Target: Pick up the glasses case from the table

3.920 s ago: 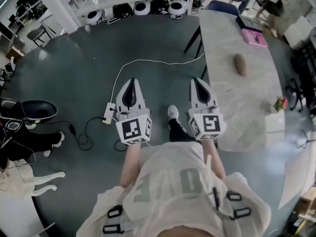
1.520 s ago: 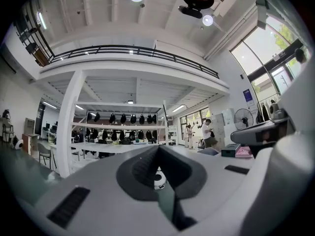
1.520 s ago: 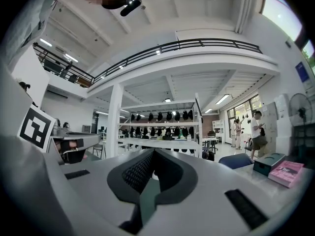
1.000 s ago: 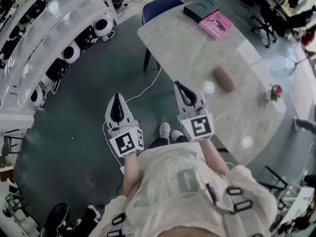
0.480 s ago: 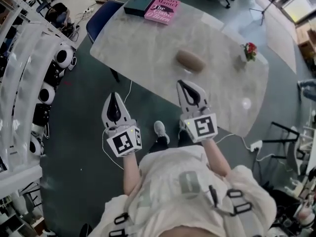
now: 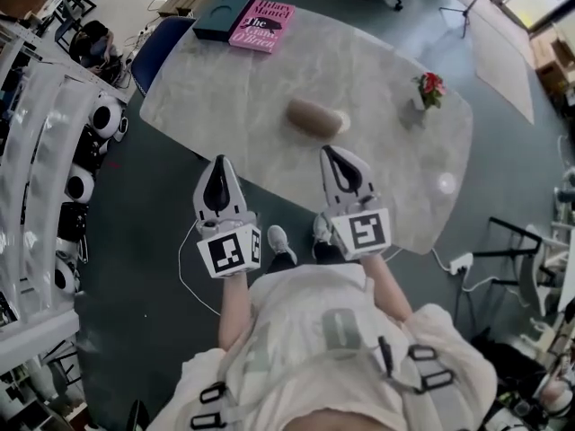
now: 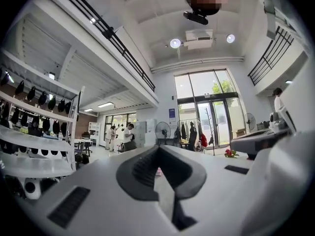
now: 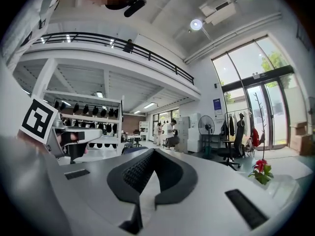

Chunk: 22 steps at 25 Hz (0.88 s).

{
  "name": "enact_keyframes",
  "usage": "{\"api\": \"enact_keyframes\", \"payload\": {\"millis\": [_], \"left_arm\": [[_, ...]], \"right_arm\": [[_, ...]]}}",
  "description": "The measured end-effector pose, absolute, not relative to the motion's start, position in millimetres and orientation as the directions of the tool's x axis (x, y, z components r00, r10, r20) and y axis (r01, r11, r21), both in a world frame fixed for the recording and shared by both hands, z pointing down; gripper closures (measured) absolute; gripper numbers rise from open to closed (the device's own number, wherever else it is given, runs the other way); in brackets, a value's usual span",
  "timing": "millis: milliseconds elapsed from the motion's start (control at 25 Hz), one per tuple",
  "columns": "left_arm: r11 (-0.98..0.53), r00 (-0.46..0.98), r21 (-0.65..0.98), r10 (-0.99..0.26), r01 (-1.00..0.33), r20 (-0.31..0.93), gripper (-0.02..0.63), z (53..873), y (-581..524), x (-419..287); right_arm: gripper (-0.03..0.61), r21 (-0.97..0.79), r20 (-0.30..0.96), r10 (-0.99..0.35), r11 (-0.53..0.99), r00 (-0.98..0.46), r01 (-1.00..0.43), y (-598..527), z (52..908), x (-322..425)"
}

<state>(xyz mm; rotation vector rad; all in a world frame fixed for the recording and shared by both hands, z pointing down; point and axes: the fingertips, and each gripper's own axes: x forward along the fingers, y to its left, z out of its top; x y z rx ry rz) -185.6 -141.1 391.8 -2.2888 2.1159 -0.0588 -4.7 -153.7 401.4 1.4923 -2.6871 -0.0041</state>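
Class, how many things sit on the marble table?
4: glasses case in the middle, flower vase to its right, pink book and dark box together at the far corner. None seems hidden.

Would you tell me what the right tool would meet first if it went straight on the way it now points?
Most likely the brown glasses case on the table: in the head view the right tool, shut, points straight at it. Its height above the tabletop is unclear, so it might pass over.

On your table (image 6: 395,160), the pink book (image 6: 262,23) reads "Hilary Mantel" with a large "The" below it; the rest is too small to read. Your shirt (image 6: 341,329) shows a big "0". The blue wall sign (image 7: 172,114) is illegible.
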Motion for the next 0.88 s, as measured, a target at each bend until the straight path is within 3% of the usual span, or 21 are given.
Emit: {"api": "enact_keyframes", "payload": {"millis": [400, 880], "left_arm": [[-0.156, 0.157, -0.076, -0.987, -0.985, -0.018, 0.612, 381.2, -173.5, -84.9], [-0.286, 0.290, -0.064, -0.955, -0.956, -0.060, 0.612, 362.7, -233.0, -40.3]], "right_arm": [[0.577, 0.013, 0.050, -0.843, 0.536, -0.535, -0.844, -175.0, 406.8, 61.8], [0.577, -0.015, 0.078, -0.888, 0.453, -0.453, -0.891, -212.2, 406.4, 101.6]]}}
